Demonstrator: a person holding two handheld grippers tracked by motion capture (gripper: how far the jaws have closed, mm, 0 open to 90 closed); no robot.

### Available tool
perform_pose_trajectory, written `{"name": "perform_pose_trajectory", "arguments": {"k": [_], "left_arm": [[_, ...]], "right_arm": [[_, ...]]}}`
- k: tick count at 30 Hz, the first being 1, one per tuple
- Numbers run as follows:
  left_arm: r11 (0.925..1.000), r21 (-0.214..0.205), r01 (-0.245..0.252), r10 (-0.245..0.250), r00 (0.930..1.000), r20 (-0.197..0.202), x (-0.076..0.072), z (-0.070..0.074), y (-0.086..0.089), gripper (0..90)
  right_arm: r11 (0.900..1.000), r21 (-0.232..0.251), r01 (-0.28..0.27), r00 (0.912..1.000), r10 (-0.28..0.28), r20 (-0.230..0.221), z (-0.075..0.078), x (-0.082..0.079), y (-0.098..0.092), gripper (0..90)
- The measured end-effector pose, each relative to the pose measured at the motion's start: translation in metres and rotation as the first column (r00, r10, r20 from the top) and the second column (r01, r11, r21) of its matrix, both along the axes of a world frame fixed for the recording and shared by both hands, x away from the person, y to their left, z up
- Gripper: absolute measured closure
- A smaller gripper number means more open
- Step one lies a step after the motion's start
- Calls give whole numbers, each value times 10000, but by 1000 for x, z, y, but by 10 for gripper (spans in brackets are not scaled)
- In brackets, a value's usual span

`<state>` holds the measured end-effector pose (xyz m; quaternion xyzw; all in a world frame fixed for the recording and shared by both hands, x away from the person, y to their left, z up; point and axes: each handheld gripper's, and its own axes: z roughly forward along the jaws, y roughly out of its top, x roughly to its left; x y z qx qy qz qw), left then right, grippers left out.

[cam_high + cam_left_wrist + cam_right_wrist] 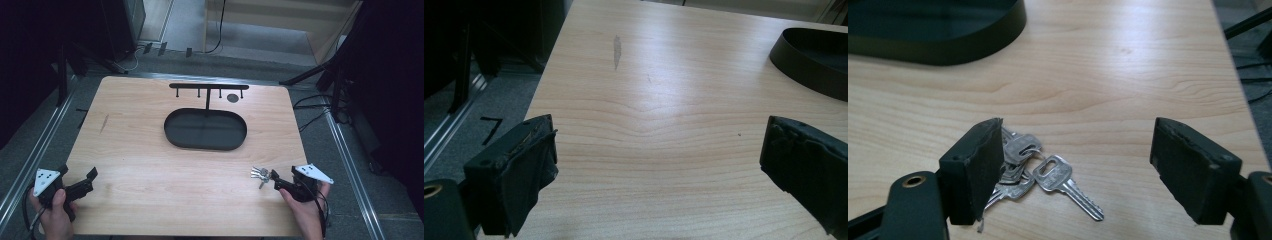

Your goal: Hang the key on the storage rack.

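Two hand-held tongs rest at the near corners of a pale wooden desk point(140, 150), one in each of a person's hands. The left tongs point(82, 187) have their jaws spread wide with bare wood between them. The right tongs point(277, 182) are also spread wide, gripping nothing. A bunch of silver keys point(1040, 172) lies flat on the desk just ahead of the right tongs, partly between the jaws and close against the left-hand jaw in the right gripper view; whether it touches that jaw cannot be told. Farther ahead of both tongs, between them, sits a black oval tray point(172, 135) with an upright hook rack point(208, 87) rising from its far side.
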<state>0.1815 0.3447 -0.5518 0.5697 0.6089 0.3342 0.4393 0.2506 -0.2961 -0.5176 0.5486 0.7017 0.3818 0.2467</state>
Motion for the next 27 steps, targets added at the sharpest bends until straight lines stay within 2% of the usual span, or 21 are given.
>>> {"name": "perform_pose_trajectory", "arguments": {"k": [1,3,4,9,12,13,15,17,20,22,23,25,26,27], "left_arm": [[10000,-7,1,-1,10000,2,0,0,0,19],[10000,-35,11,-11,10000,6,0,0,1,19],[10000,-85,0,1,10000,23,0,0,1,19],[9999,-151,-48,49,10000,37,0,0,1,19],[9998,-172,-93,94,9999,50,0,0,2,19],[9997,-218,-100,101,9999,49,0,0,3,19],[9995,-279,-130,132,9999,58,0,0,3,19],[9993,-325,-160,163,9998,75,-1,0,4,19],[9992,-356,-156,159,9998,76,-1,0,4,19],[9992,-348,-181,184,9998,64,-1,0,4,19],[9992,-328,-239,241,9997,56,-1,0,4,19],[9991,-338,-253,255,9997,58,0,0,4,19],[9991,-338,-253,255,9997,58,0,0,4,19],[9989,-368,-275,277,9996,64,0,0,5,19]], "right_arm": [[10000,0,0,10000,0,0,0,0,0,213],[9979,246,-603,9960,618,-641,1,6,3,205],[9960,118,-880,9929,887,-794,5,9,7,207],[9945,-221,-1028,9912,1005,-862,16,17,13,219],[9909,-453,-1268,9870,1215,-1048,23,24,20,217],[9857,-792,-1486,9819,1376,-1300,27,30,26,215],[9837,-889,-1565,9802,1436,-1363,29,32,28,214],[9787,-1236,-1640,9774,1443,-1542,35,38,34,212],[9749,-1417,-1716,9699,1419,-1978,41,46,39,218],[9692,-1562,-1904,9595,1501,-2383,43,51,42,218],[9528,-1995,-2288,9425,1655,-2904,45,56,46,225],[9235,-2566,-2851,9173,1852,-3524,47,59,50,225],[9235,-2566,-2851,9173,1852,-3524,47,59,50,225],[9088,-2758,-3131,9060,1987,-3738,47,61,52,224]]}}
